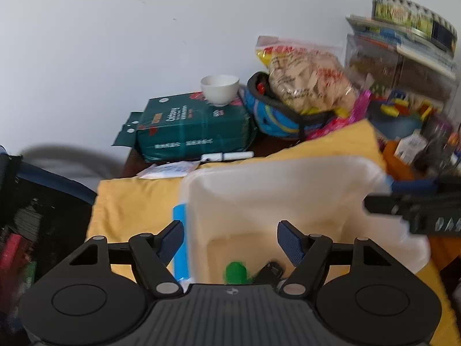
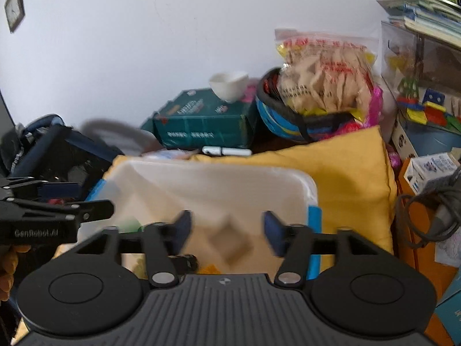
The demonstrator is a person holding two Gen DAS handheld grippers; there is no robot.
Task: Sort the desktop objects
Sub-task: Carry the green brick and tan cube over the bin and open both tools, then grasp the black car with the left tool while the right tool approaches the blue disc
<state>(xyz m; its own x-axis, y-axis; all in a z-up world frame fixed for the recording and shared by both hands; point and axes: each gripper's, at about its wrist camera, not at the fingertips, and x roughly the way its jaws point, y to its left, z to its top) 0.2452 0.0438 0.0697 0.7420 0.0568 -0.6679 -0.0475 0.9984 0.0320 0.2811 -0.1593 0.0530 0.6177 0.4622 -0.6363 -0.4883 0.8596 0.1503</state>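
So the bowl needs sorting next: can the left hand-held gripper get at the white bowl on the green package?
Probably yes. The left hand-held gripper is open and empty, and the white bowl sits uncovered atop the green package. It must pass over the translucent bin first.

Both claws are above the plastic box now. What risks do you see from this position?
1. Both claws, left and right, are open over the same white box and stand close together, so they may bump each other.
2. The pictures are blurred, so a small piece such as the green toy may be misjudged.
3. The white bowl rests on a soft green package; a knock might tip it.
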